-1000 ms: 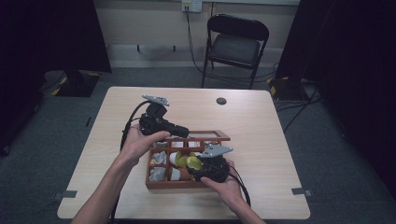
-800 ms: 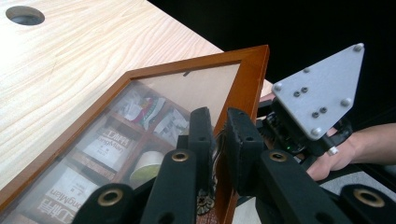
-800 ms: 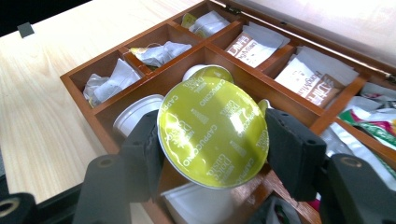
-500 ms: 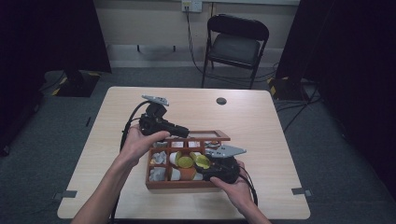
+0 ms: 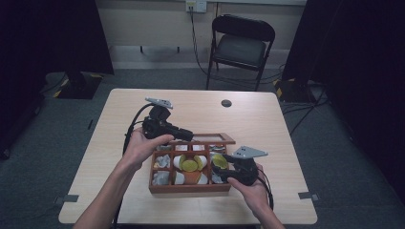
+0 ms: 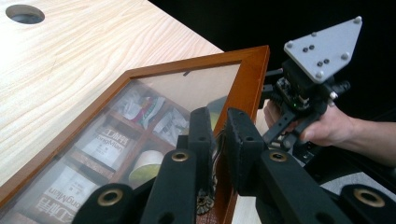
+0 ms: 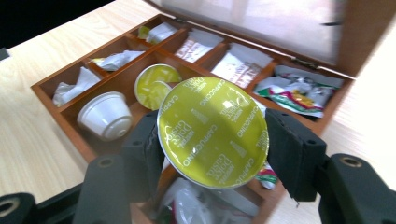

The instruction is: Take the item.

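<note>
Pale wood tabletop [image 5: 267, 124] carries a wooden compartment box [image 5: 188, 189] near its front edge, with a black folding chair [image 5: 241, 47] behind. The box's glass-paned lid [image 6: 140, 126] stands raised, its frame edge clamped between the left tongs [image 6: 219, 140]. Over the open compartments, the right tongs [image 7: 212, 140] grip a yellow-green foil-topped coffee capsule [image 7: 212, 130]. A white capsule [image 7: 105, 114] lies on its side inside.

high view dim, dark edges | gripper views bright — lid [image 6: 187, 88] glare | box [image 7: 196, 60] far edge blurred
</note>
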